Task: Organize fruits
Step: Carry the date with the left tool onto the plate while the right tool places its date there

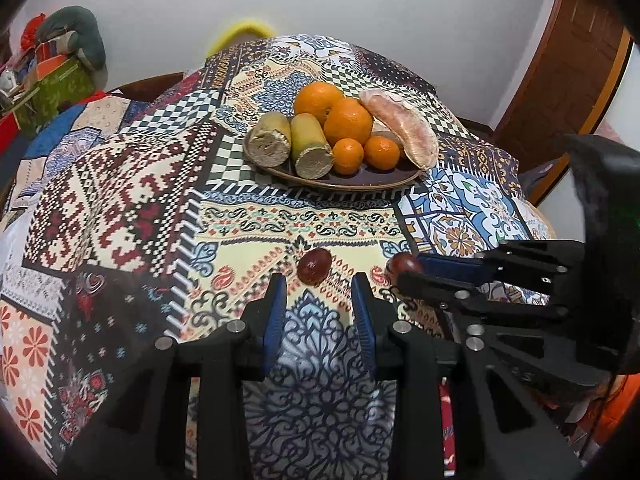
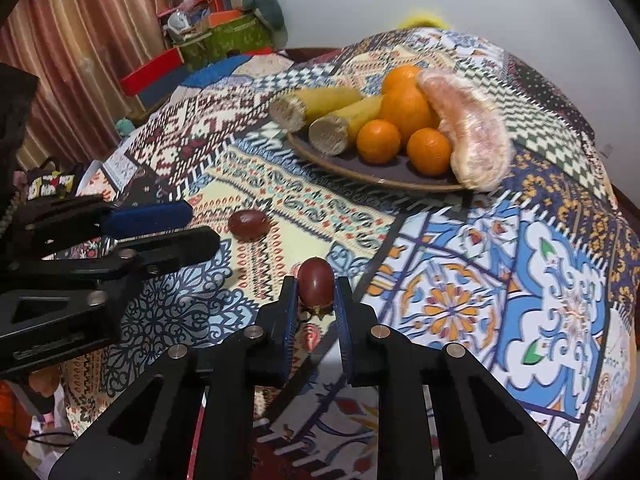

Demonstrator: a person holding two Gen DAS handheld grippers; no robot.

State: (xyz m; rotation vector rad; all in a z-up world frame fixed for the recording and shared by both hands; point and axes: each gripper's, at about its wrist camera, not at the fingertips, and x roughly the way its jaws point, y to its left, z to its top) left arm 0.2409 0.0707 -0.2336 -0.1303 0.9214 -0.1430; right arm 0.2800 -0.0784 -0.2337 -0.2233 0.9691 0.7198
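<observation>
**A:** Where are the loose fruits?

**B:** Two small dark-red grapes sit on the patterned tablecloth (image 1: 120,184), well short of the brown plate (image 1: 360,182) holding oranges, cut sugarcane pieces and a peeled pomelo segment. The right gripper (image 2: 316,292) has its blue pads pressed on one grape (image 2: 316,282), the grape's long axis running along the fingers.

**A:** And the other?

**B:** The second grape (image 1: 315,266) lies just ahead of the left gripper (image 1: 320,292), slightly left of centre, its long axis tilted across the fingers. That gripper's jaws stand partly apart and empty, a little wider than the grape. The left hand is nearer; a short push forward should probably straddle it.
</observation>
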